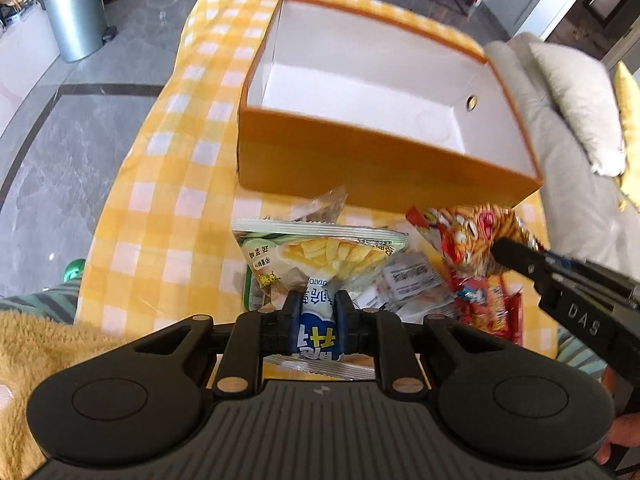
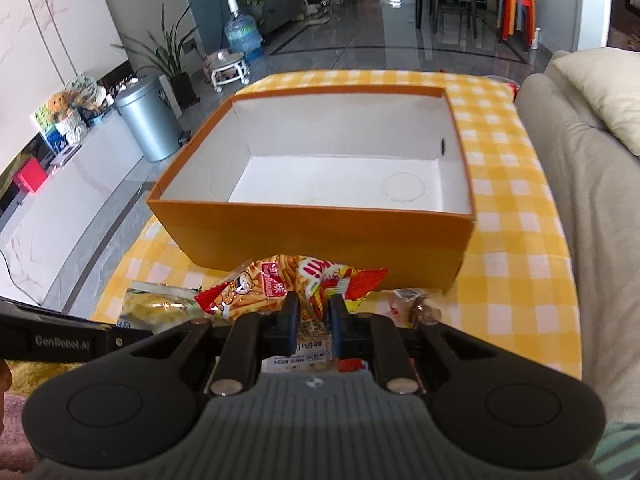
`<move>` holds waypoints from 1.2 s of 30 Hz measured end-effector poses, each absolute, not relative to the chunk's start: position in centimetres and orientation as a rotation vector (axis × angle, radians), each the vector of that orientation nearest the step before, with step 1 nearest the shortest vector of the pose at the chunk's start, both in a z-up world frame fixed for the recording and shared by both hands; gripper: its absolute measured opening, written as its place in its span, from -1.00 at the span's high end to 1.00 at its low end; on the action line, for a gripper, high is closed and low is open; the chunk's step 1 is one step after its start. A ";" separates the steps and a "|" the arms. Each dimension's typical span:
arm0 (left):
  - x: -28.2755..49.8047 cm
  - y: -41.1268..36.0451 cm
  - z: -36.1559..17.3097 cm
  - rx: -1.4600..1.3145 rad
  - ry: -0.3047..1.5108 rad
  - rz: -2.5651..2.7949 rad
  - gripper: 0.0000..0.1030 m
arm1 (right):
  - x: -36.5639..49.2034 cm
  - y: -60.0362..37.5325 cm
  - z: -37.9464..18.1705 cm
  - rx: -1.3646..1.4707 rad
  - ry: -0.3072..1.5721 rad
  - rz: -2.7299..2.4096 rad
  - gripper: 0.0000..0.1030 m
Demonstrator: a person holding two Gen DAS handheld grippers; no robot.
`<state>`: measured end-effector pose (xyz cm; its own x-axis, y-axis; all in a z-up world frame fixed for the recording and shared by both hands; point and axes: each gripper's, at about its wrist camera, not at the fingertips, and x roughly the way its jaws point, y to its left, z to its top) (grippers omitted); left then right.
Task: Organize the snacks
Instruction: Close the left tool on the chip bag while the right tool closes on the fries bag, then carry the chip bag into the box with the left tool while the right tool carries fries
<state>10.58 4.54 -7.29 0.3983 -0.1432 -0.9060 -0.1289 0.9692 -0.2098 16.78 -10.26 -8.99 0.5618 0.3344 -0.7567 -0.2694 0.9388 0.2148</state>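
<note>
An open orange box (image 1: 360, 160) with a white inside stands on the yellow checked table; it also shows in the right wrist view (image 2: 304, 236), with nothing inside. My left gripper (image 1: 317, 306) is shut on a green and white chip bag (image 1: 320, 252) just in front of the box. My right gripper (image 2: 313, 308) is shut on a red and orange snack bag (image 2: 292, 284). The right gripper (image 1: 516, 256) and its red bag (image 1: 472, 232) also show in the left wrist view, held above the table right of the chip bag.
Small white packets (image 1: 404, 280) and a red packet (image 1: 488, 308) lie on the yellow checked tablecloth (image 1: 168, 184) before the box. A small wrapped snack (image 2: 420, 304) lies near the box corner. A beige sofa (image 2: 580, 184) borders the table's right. A metal bin (image 2: 148, 120) stands left.
</note>
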 end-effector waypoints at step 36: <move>24.3 2.1 -1.2 -0.002 1.012 -0.096 0.63 | 26.1 -9.9 -4.2 0.052 0.796 0.324 0.78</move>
